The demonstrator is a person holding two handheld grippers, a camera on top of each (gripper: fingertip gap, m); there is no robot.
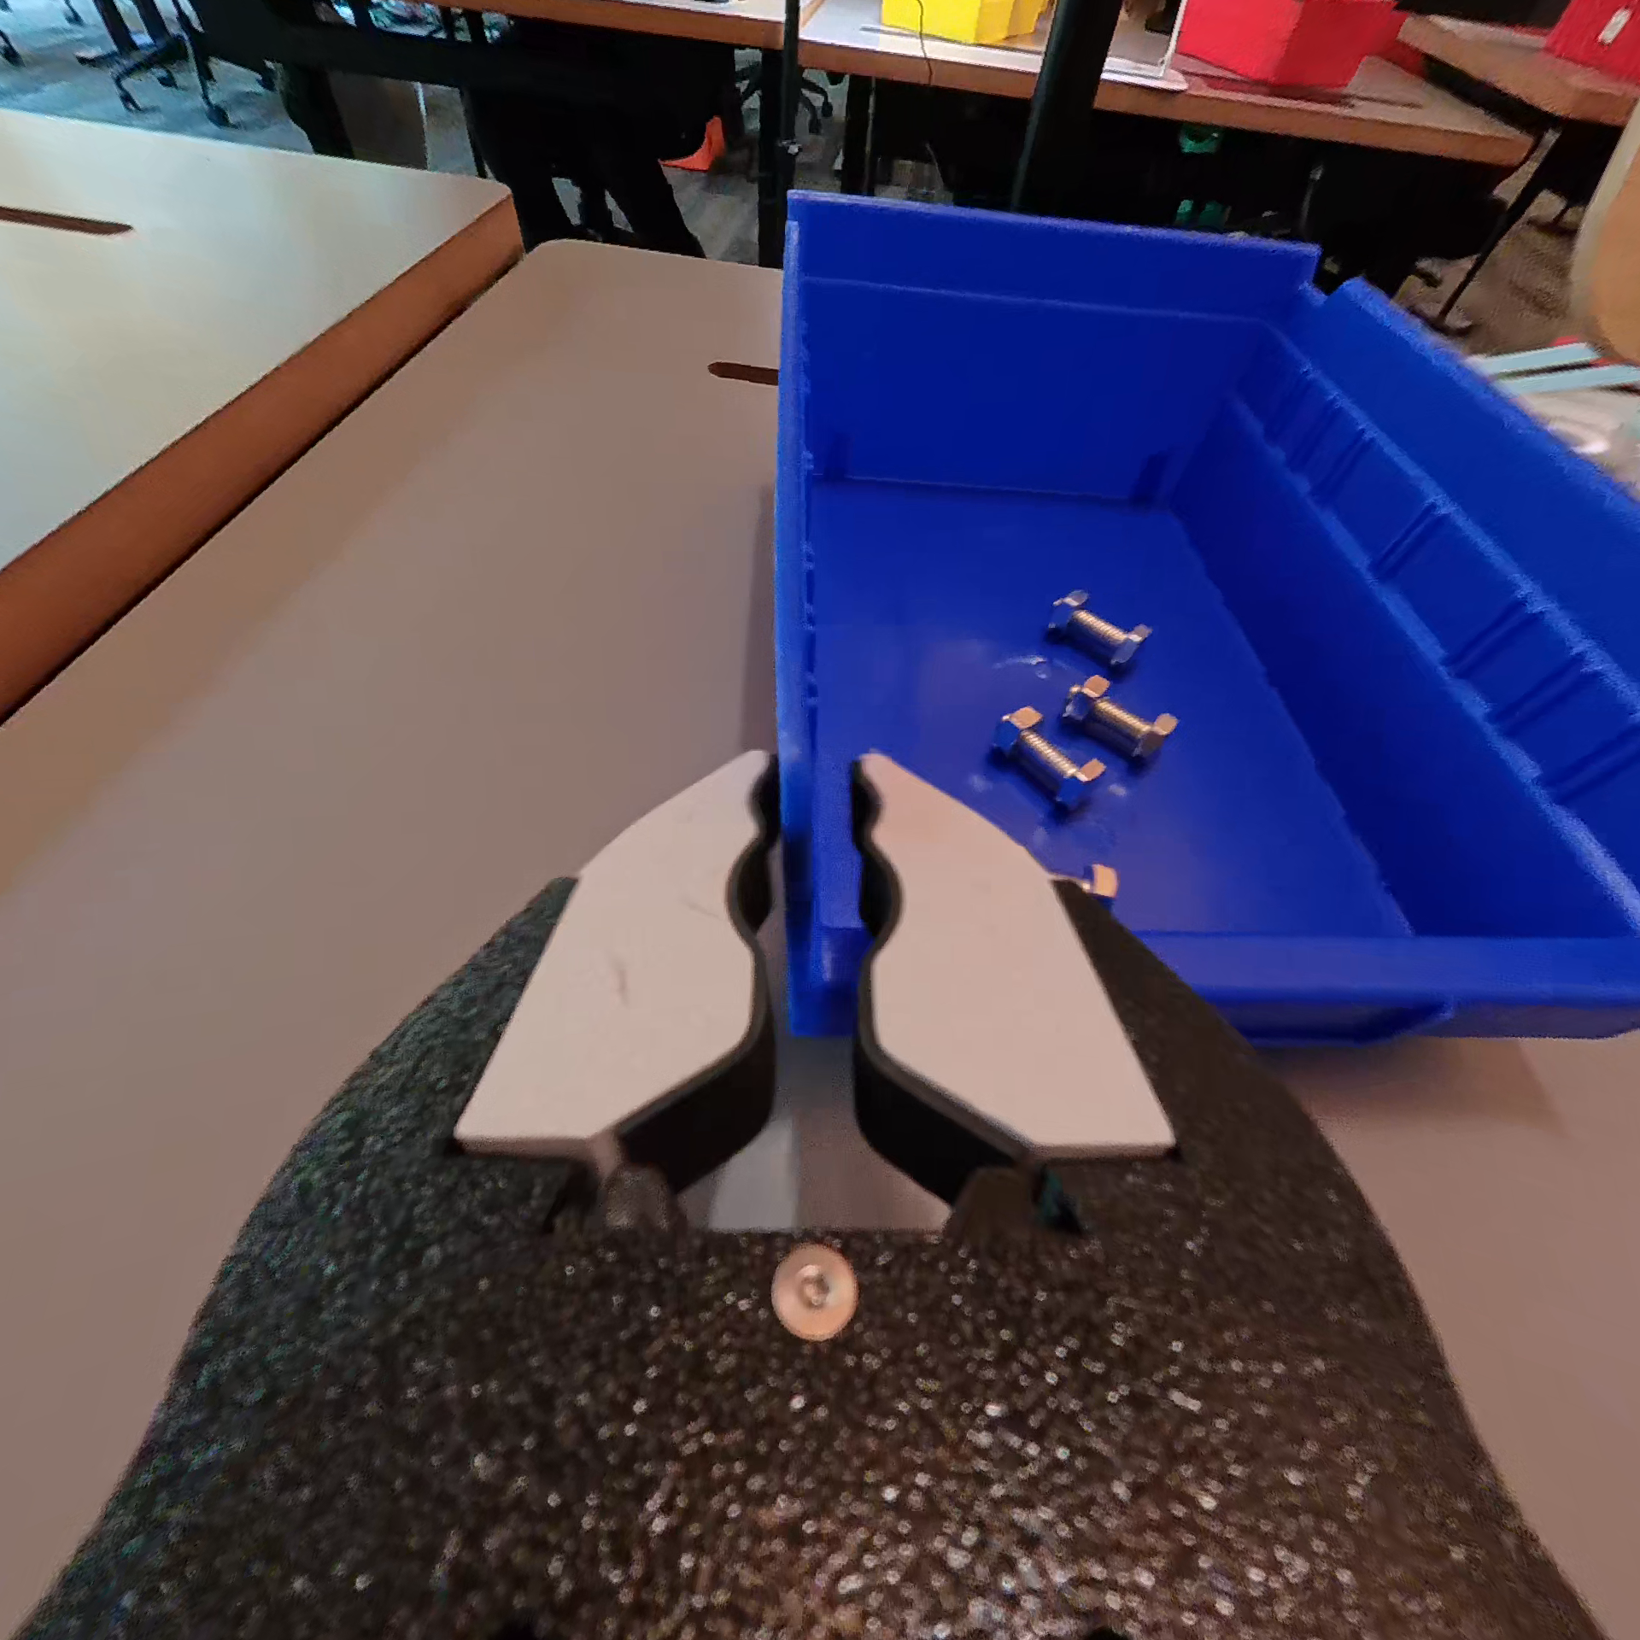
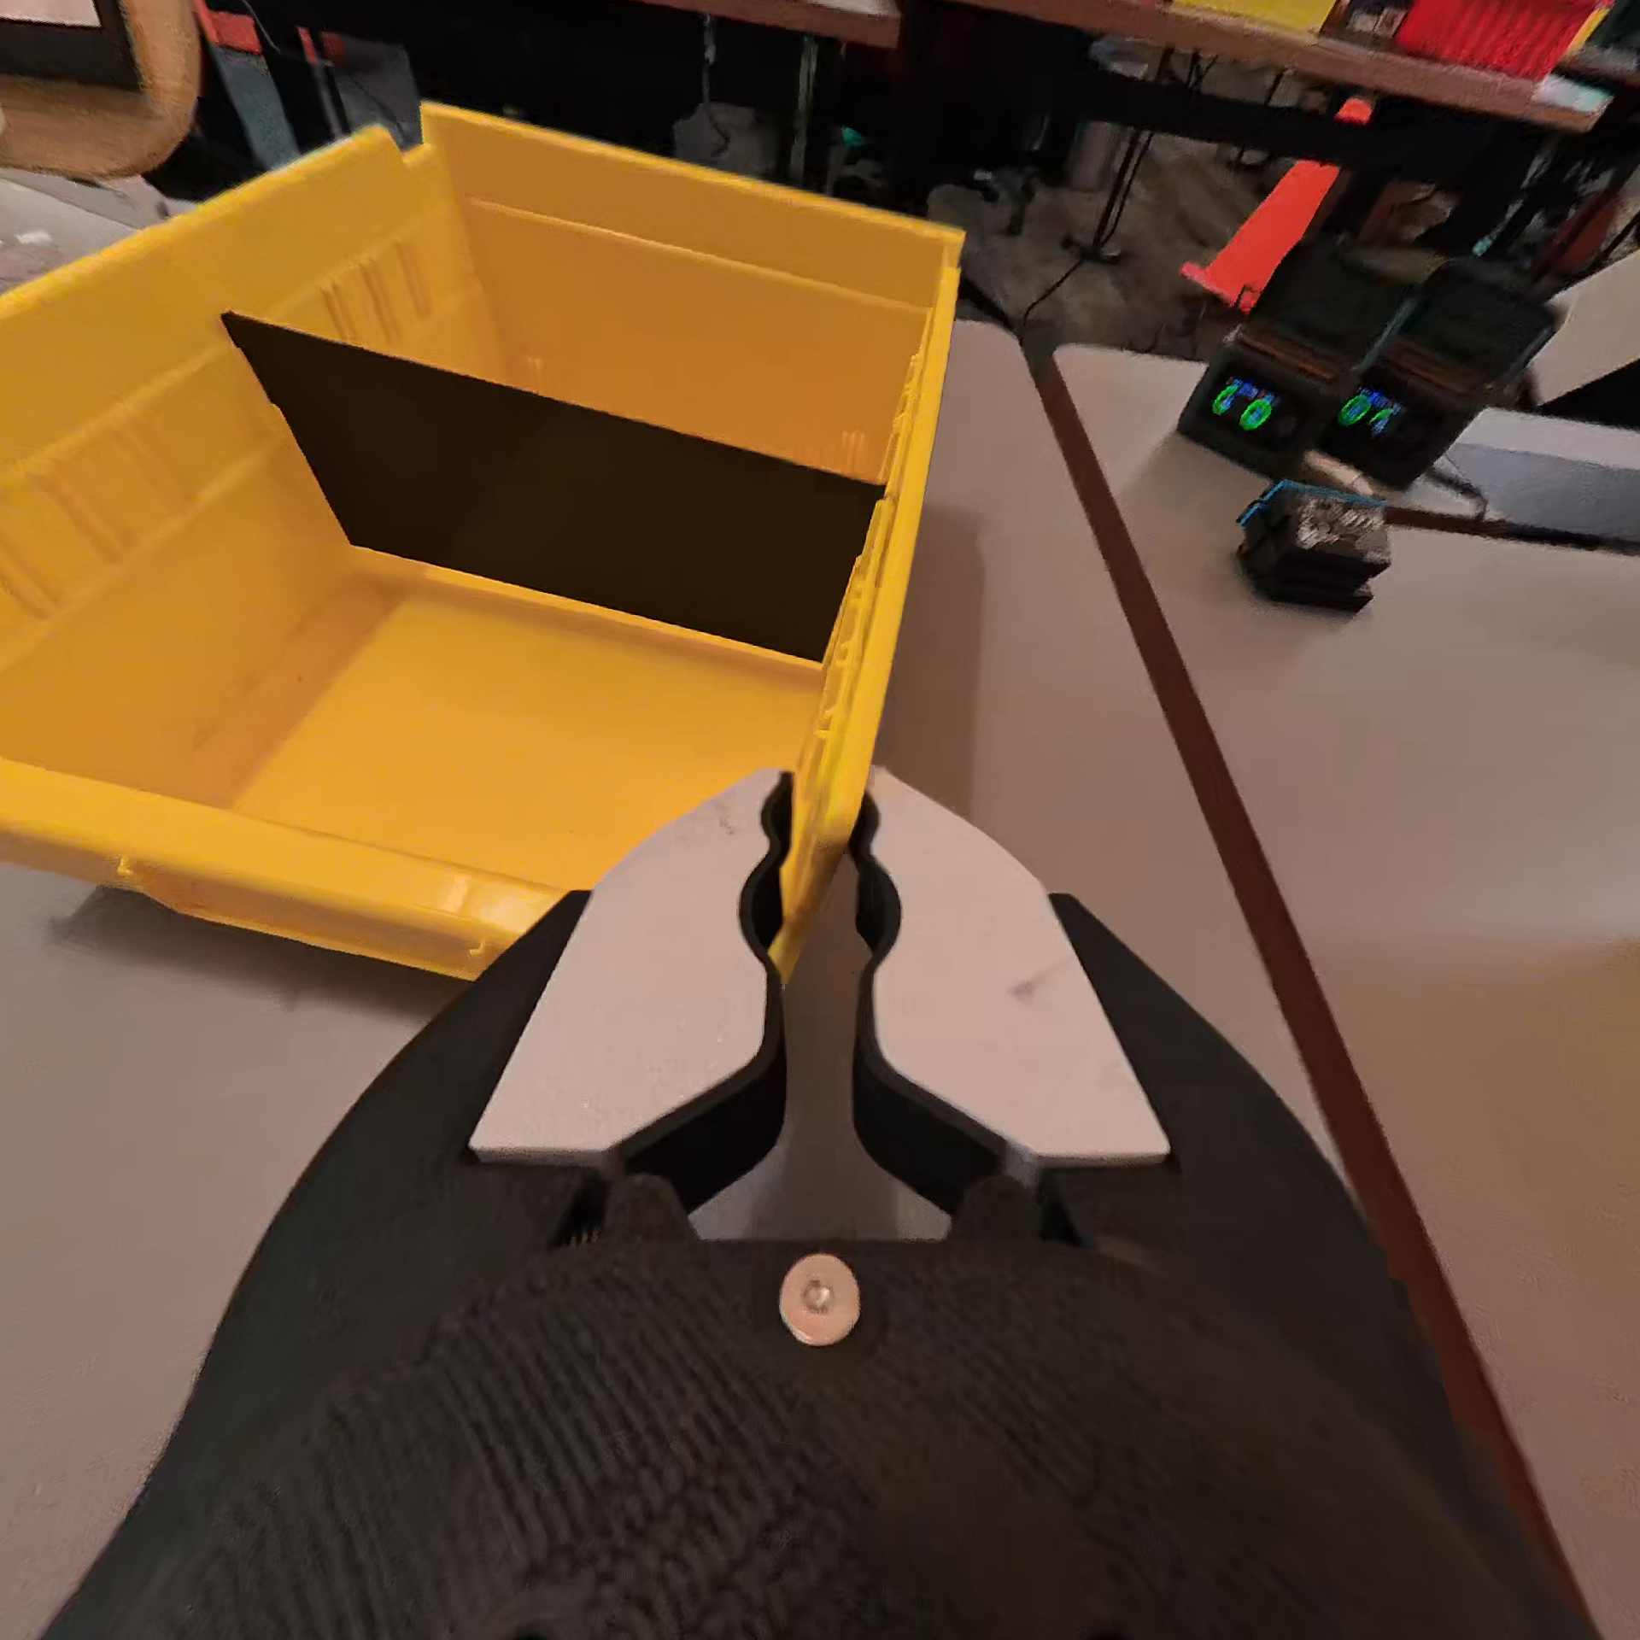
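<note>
Left wrist view: left gripper [image 1: 815,781] clamps blue bin [image 1: 1021,399] wall; right gripper [image 2: 821,799] clamps yellow bin [image 2: 266,621] wall.

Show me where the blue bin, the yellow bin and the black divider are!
blue bin [image 1: 1021,390], left wrist view, inside of back wall.
yellow bin [image 2: 497,737], right wrist view, bare floor.
black divider [image 2: 603,515], right wrist view, middle of its face.

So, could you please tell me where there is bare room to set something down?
The tabletop left of the blue bin is bare, as is the yellow bin's near compartment before its black divider. Crowded: the blue bin's floor, with bolts near the left hand-held gripper.
</note>
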